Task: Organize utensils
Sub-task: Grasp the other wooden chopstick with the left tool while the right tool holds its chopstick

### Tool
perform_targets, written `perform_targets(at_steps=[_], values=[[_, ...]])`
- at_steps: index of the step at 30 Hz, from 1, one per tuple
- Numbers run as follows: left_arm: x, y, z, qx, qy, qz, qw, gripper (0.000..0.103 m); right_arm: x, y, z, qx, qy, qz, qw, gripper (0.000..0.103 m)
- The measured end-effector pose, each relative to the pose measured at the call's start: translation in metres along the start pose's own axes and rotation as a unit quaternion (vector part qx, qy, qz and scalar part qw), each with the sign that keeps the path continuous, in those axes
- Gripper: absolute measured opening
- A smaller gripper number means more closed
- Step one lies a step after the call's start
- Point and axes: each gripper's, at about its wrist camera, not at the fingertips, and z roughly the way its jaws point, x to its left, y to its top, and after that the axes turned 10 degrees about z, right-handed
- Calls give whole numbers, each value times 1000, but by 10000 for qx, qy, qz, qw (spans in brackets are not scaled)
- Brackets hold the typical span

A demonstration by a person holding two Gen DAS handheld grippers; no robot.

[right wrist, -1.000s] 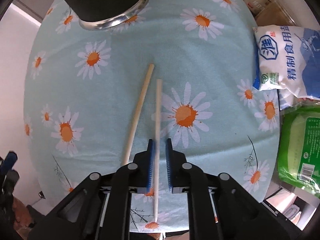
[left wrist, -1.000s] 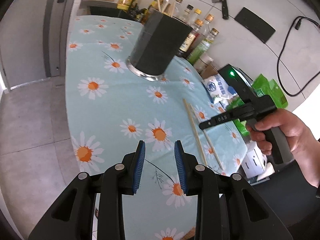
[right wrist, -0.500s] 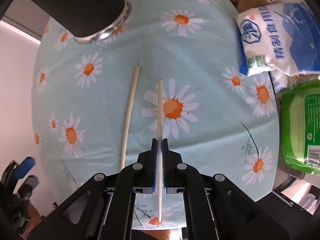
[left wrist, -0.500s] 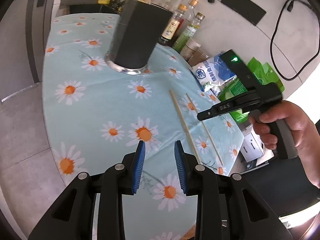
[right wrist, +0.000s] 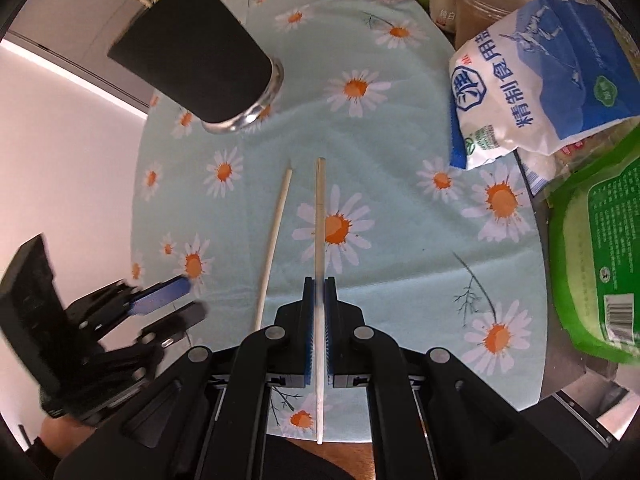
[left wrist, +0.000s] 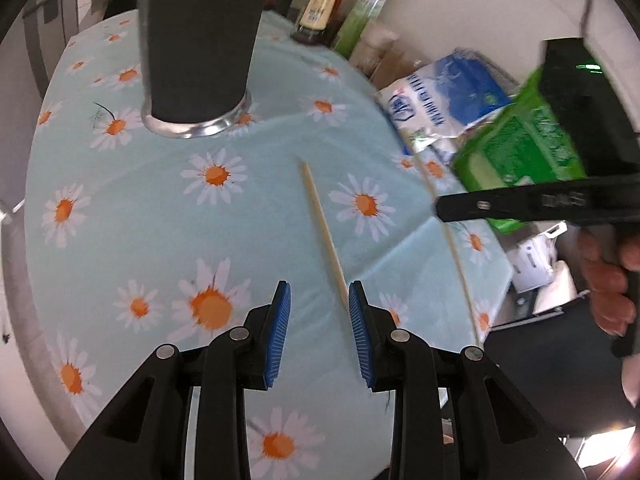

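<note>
Two pale wooden chopsticks are in play. My right gripper (right wrist: 319,284) is shut on one chopstick (right wrist: 319,232), which is raised off the daisy tablecloth (right wrist: 400,168) and points away from me. The other chopstick (left wrist: 323,236) lies flat on the cloth; it also shows as a chopstick (right wrist: 274,240) in the right wrist view. My left gripper (left wrist: 319,292) hovers open just above its near end, which lies close to the right pad. A black utensil holder (left wrist: 196,40) with a metal base stands at the back, with several sticks poking out of that holder (right wrist: 192,52).
A white-and-blue salt bag (right wrist: 532,80) and a green packet (right wrist: 600,260) crowd the right side of the table. Sauce bottles (left wrist: 320,8) line the back wall. The cloth's near edge (right wrist: 360,436) drops off close to the grippers.
The right gripper closed on one chopstick and raised it off the cloth. The left gripper moved across the table to the near end of the other chopstick, still open.
</note>
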Motion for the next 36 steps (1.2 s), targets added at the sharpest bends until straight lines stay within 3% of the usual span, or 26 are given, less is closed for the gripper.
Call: perform_targets(at_steps=[15,18,19,25,31,36], values=[[-24,40,62,1038,593,-230,9926,26,-37,21,0,238,834,-398,9954,6],[-27,45,66,1261,888,-191,9878,6,-43,24,-1,294,906,-441,9945,5],[-26,47,68,1318,870,-220,9872,6,-45,25,-1,312,915,-478,9942,5],[-29,52,72,1426,1027,-358,9838,4,-54,27,7,527,990,-525,9923,6],[-20,53,71,1225,843,-712,9863,4,-47,25,8,593,1049,-614,9908,6],[-13,45,64,1008,743,-719,9895,4,-37,24,5,523,980,-622,9919,6]])
